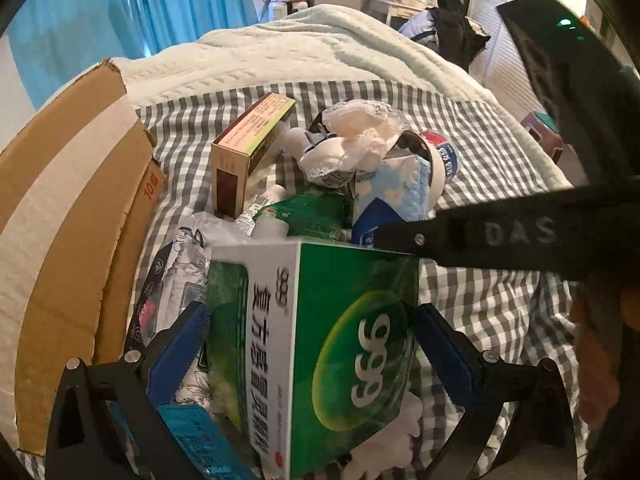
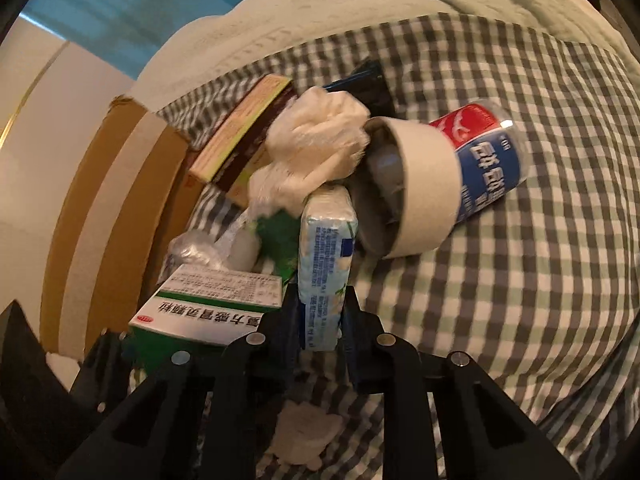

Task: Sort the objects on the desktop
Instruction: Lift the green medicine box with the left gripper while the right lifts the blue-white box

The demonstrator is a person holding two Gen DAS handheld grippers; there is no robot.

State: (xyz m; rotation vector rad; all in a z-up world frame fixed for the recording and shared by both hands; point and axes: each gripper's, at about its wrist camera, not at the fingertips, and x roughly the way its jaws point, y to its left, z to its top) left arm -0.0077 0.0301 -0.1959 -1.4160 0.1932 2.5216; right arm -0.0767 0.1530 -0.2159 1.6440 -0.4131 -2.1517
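Clutter heaped on the grey-checked cloth (image 1: 460, 120) is mid-sort: our left gripper (image 1: 312, 344) pinches the green-and-white cardboard medicine box (image 1: 320, 344), our right gripper (image 2: 320, 320) the pale-blue tissue pack (image 2: 326, 264), and next we judge both need lifting clear toward the brown cardboard carton (image 1: 72, 200).

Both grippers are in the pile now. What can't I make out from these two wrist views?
- Left wrist: cardboard box interior hidden by its flap.
- Left wrist: items beneath the green 999 box, held by the left gripper, are covered.
- Right wrist: tissue pack in the right gripper; print too small.
- Right wrist: paper cup contents blurred.
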